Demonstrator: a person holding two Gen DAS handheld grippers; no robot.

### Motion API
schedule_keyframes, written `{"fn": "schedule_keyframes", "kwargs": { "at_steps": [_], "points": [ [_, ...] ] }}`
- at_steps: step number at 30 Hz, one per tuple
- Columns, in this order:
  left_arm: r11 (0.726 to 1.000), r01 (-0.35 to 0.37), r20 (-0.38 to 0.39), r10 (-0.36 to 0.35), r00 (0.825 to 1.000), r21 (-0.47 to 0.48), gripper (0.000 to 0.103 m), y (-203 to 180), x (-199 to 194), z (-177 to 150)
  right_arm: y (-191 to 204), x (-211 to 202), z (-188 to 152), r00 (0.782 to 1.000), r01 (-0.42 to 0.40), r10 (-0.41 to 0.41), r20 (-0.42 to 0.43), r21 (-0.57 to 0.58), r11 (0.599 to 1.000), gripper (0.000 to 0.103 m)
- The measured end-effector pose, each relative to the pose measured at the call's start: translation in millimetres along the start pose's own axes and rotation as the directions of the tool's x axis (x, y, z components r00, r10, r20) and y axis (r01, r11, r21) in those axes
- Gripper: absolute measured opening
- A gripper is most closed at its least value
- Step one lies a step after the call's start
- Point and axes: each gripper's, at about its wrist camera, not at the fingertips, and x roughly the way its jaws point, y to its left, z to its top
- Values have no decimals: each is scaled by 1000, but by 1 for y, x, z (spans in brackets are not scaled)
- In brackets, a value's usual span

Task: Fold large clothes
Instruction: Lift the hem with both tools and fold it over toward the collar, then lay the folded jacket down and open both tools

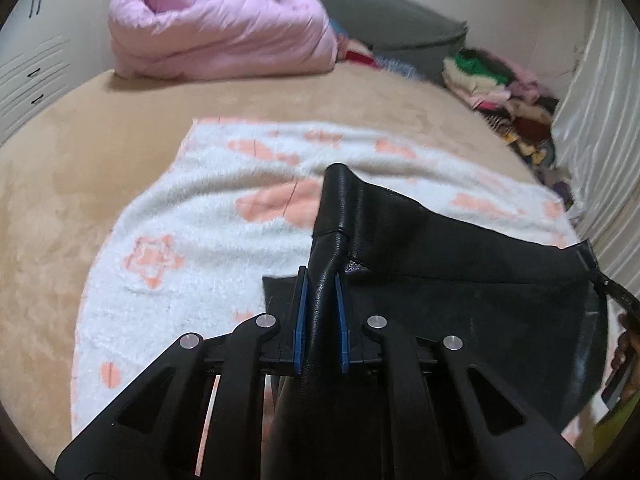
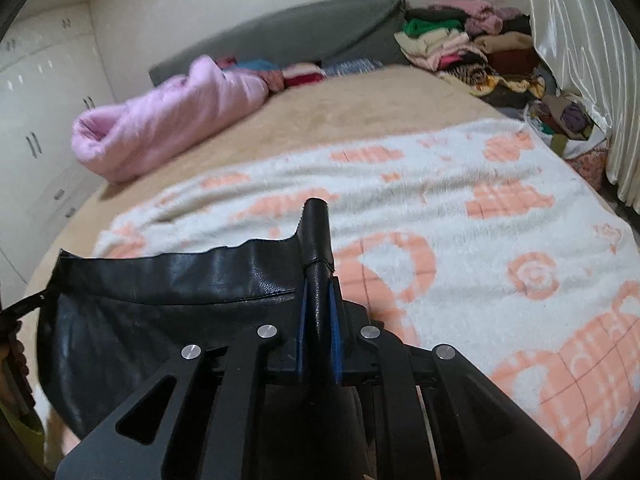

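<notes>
A black leather garment (image 1: 460, 264) hangs stretched between my two grippers above the bed. My left gripper (image 1: 320, 280) is shut on one bunched end of it, which sticks up past the blue pads. My right gripper (image 2: 319, 284) is shut on the other bunched end of the garment (image 2: 160, 292). The garment sags between them over a white blanket with orange patterns (image 1: 208, 216) (image 2: 460, 216) that lies spread on the bed.
A beige bed cover (image 1: 100, 148) (image 2: 360, 104) lies under the blanket. A rolled pink quilt (image 1: 216, 28) (image 2: 168, 120) sits at the far side. A pile of mixed clothes (image 1: 504, 92) (image 2: 472, 52) lies by the white curtain (image 2: 580, 40). A grey headboard (image 2: 288, 36) and white wardrobes (image 2: 40, 112) stand behind.
</notes>
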Motion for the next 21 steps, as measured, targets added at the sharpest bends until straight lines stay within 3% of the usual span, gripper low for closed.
{"fn": "schedule_keyframes", "kwargs": {
  "at_steps": [6, 14, 21],
  "points": [
    [1000, -25, -77, 24, 997, -7, 10, 6, 36, -15, -4, 36, -18, 994, 70, -70, -78, -6, 998, 12],
    [999, -21, -94, 18, 995, -29, 17, 14, 44, -21, -12, 54, -27, 989, 78, -75, -125, 16, 997, 18],
    [999, -44, -86, 42, 995, -29, 31, 17, 42, -19, -15, 49, -25, 988, 76, -70, -139, 36, 996, 30]
  ]
}}
